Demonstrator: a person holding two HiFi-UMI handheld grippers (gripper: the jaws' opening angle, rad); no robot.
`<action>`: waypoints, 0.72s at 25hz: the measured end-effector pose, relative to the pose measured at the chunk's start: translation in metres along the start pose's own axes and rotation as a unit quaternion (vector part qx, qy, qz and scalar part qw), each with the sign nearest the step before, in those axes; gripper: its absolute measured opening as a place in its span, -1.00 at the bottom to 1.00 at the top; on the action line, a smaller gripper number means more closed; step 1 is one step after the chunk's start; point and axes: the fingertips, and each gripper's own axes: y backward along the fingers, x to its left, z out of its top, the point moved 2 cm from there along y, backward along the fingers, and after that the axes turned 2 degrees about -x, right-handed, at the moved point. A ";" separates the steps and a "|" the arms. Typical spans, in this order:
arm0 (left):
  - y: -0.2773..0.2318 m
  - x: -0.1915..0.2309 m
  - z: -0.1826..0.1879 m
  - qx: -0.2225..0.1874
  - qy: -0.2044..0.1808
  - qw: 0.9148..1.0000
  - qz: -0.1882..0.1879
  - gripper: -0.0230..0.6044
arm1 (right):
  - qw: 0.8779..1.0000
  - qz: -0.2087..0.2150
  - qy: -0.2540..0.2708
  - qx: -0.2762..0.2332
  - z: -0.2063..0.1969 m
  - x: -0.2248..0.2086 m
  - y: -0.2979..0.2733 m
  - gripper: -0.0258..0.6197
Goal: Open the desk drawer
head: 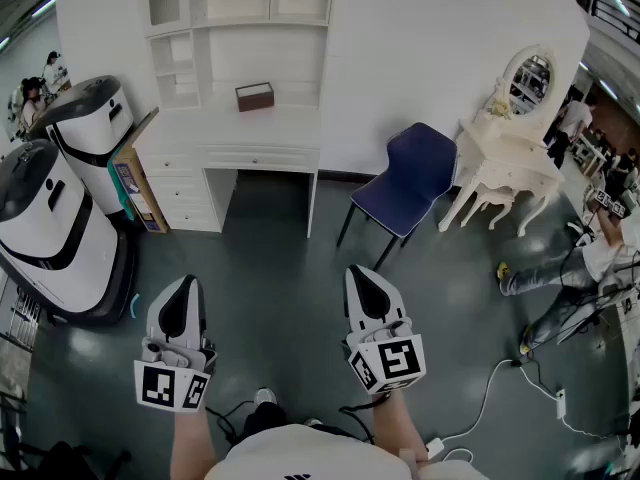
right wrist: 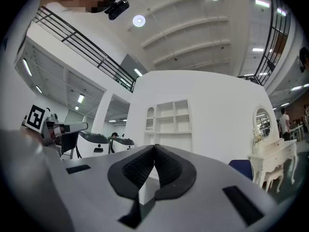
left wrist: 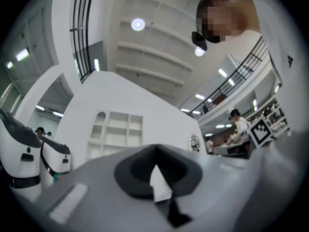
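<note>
head view: standing well back from the white desk (head: 200, 128), with dark floor (head: 270, 268) lying between. carrying the left tool (head: 181, 293) and right tool (head: 364, 283) low in front, side by side, both aiming toward the desk and touching nothing. placing the drawer (head: 285, 157) as the wide shallow front just under the desktop, above the knee gap, closed flush. also taking in smaller drawers (head: 180, 190) stacked to its left, a box (head: 254, 95) on the desktop below the shelves (head: 240, 28), and a chair (head: 410, 183) off to the right.

left gripper view: looking along clenched pads, tips meeting, nothing between them. catching only the shelves beyond, with the drawer hidden behind the tool.

right gripper view: likewise clenched and empty, tips pressed together. facing the desk from well apart, not making out the drawer front past the pads.

judging the drawer as stiff painted wood, probably light and sliding easily, not fragile. picking the small knob (head: 258, 158) at mid-front, barely showing from here, as the place for gripping. needing a tool released first, then pinching the knob and pulling straight back, guarding against slipping off or skewing.
</note>
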 end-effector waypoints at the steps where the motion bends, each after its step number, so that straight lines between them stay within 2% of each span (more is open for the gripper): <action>1: 0.000 -0.001 0.000 0.001 0.000 1.000 0.000 -0.91 | 1.000 0.001 -0.001 -0.001 0.000 0.000 0.001 -0.92; 11: -0.005 0.008 -0.009 0.006 -0.003 1.000 -0.008 -0.91 | 1.000 0.004 -0.003 0.003 -0.010 0.009 -0.009 -0.92; 18: -0.020 0.035 -0.022 0.007 -0.004 1.000 -0.013 -0.91 | 1.000 -0.010 -0.011 0.006 -0.025 0.009 -0.035 -0.92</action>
